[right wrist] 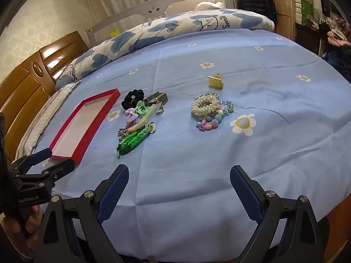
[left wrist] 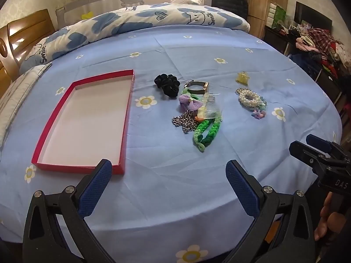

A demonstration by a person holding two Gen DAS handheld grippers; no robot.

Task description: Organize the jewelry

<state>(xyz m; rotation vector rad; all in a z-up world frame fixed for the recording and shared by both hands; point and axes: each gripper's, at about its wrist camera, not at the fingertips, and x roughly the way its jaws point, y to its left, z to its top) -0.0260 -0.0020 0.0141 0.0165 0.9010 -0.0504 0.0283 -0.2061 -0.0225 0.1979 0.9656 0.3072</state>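
Note:
An empty red tray (left wrist: 128, 100) (right wrist: 65, 129) lies on the blue bedsheet at the left. Jewelry lies in a loose pile to its right: a black scrunchie (left wrist: 167, 84) (right wrist: 133, 98), a metal bangle (left wrist: 197, 87), a purple bow (left wrist: 190, 104) (right wrist: 131, 114), a comb clip (left wrist: 210, 109), a silver chain (left wrist: 185, 121) and a green braided band (left wrist: 207, 132) (right wrist: 131, 141). Farther right lie a pearl bracelet (left wrist: 250, 98) (right wrist: 205, 106), coloured beads (right wrist: 214, 120) and a yellow claw clip (left wrist: 243, 78) (right wrist: 215, 81). My left gripper (left wrist: 169, 186) and right gripper (right wrist: 178, 188) are open, empty and short of the items.
A rolled cloud-print quilt (left wrist: 140, 24) lies along the far side of the bed. A wooden headboard (right wrist: 28, 76) stands at the left, a pillow (left wrist: 15, 96) beside the tray. Cluttered shelves and clothes (left wrist: 318, 43) stand at the right past the bed edge.

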